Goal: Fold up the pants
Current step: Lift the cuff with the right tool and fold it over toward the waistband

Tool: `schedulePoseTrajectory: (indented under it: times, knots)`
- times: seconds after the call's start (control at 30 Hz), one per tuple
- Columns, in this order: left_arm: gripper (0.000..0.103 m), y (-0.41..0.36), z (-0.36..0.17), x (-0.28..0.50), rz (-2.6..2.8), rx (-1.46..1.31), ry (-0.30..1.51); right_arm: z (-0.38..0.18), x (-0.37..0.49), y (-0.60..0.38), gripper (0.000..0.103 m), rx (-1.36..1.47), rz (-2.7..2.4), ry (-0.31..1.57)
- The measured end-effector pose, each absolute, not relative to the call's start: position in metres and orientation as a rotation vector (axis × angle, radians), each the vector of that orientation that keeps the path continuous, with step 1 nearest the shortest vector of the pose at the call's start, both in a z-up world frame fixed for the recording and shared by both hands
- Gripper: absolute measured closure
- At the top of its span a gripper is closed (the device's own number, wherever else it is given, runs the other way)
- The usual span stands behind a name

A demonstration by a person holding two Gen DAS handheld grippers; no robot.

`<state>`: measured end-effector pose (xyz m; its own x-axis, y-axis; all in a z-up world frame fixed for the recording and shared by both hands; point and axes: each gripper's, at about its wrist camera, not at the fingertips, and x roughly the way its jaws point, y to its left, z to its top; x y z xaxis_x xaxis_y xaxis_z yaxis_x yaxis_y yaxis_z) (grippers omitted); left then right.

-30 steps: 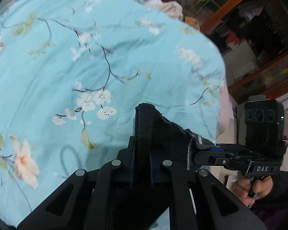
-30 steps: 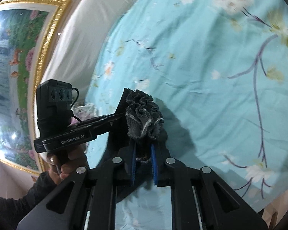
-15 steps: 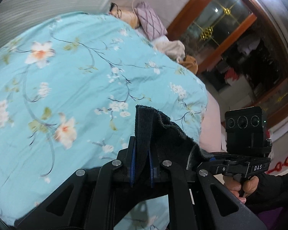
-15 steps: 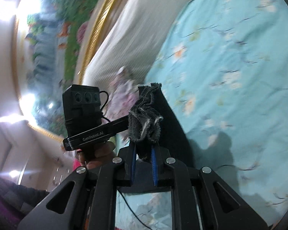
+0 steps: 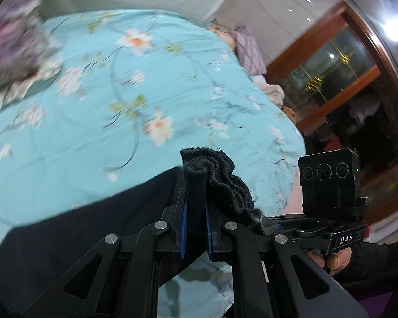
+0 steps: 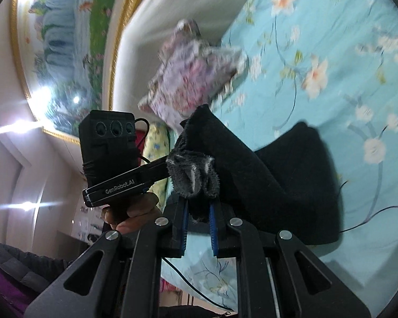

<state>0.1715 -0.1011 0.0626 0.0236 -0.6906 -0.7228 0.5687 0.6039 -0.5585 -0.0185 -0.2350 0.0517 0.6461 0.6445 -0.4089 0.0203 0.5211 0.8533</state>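
A: Pants, black, one bunched edge pinched in each tool. Left gripper clamped tight on a gathered fold that stands up past its fingertips; the rest of the cloth trails off to the left of the fingers and down onto the bedspread

B: And the other side?

A: Right gripper likewise nipped narrow on a frayed, ruffled edge. Beyond and to the right of its fingers the dark cloth lies in a slack mound on the flowered spread. Floral pillow well ahead of the fingertips, against the headboard

B: Step in hand, by your reading?

A: Probably carrying the held edge across to lay it over the rest. To do it well: keep both pinches firm, hold the two tools level with each other so the edge stays taut between them, lower the cloth flat before letting go. Slack between the fingers would likely leave a crooked fold

B: Any writing?

A: Right tool, seen from the left wrist camera, reads "DAS" on its body. Left tool, seen from the right wrist camera, reads "GenRobot.AI". A hand grips its handle just below that lettering. Nothing else legible; much of the background is blurred
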Motion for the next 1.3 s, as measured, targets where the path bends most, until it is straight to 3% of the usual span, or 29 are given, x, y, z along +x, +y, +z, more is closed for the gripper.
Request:
schedulePoseTrajectory:
  times: [0.97, 1.3]
  knots:
    - [0.096, 0.001, -0.039, 0.162, -0.663, -0.333, 1.379, -0.030, 0.044, -0.169, 0.084, 0.775, 0.420, 1.178]
    - [0.096, 0.027, -0.034, 0.149, -0.589, -0.409, 1.357, -0.025, 0.052, -0.154, 0.059, 0.743, 0.444, 1.182]
